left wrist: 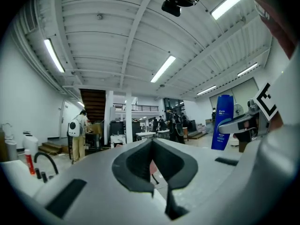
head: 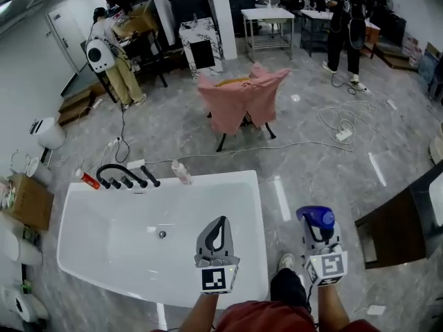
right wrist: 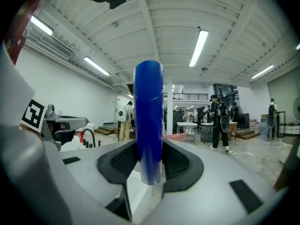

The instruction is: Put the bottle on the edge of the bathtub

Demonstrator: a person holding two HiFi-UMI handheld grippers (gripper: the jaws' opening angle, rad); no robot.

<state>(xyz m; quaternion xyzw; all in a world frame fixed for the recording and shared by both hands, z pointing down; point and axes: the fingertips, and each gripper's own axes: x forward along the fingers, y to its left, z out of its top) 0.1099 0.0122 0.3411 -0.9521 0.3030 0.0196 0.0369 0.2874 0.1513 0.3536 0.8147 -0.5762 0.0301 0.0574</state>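
A blue bottle stands upright between the jaws of my right gripper, which is shut on its lower body. It is held above the grey floor, just right of the white bathtub. In the right gripper view the bottle fills the centre, with the right gripper pressed against both of its sides. My left gripper hovers over the tub's right end, jaws shut and holding nothing. In the left gripper view the left gripper meets at its tip, and the bottle shows at the right.
On the tub's far rim are a black faucet, a red tube and a small clear bottle. Beyond stands a chair draped in pink cloth, with cables on the floor. A dark table is at right. People stand at the back.
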